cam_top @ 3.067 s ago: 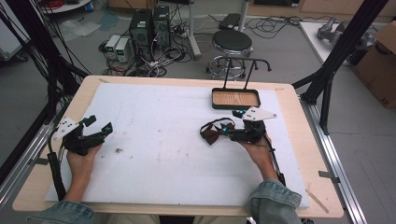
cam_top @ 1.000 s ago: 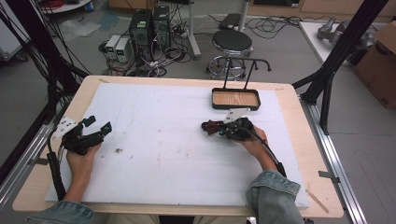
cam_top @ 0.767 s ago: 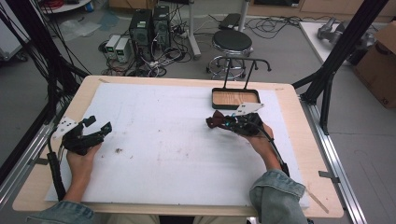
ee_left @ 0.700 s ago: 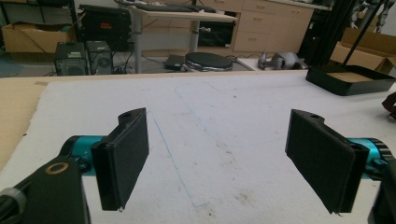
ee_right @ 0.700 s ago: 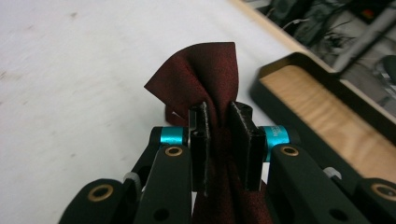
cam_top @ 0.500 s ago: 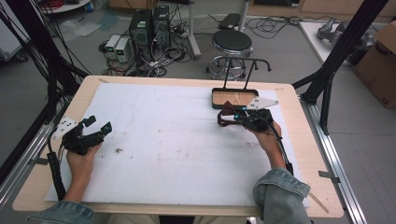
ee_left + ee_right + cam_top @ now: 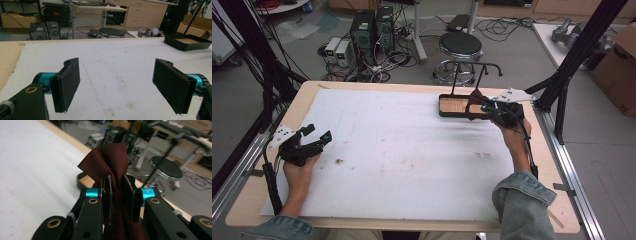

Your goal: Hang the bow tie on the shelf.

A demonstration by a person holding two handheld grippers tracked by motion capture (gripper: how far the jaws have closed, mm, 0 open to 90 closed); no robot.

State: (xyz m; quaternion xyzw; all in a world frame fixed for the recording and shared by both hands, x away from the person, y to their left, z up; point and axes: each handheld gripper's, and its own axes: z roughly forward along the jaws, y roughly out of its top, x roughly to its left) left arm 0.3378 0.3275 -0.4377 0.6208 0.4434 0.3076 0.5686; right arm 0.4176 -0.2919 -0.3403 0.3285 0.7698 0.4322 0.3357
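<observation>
Nearest the person, well apart from the black tray, the left gripper rests on the white tabletop with jaws spread wide, holding nothing. Farther off, the right gripper pinches a dark red cloth over the tray's right end.

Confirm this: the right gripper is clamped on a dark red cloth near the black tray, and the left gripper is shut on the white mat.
Not quite. The left gripper is open: the left gripper view shows its jaws wide apart with nothing between them. The rest holds: the right gripper is clamped on the dark red cloth by the black tray.
</observation>
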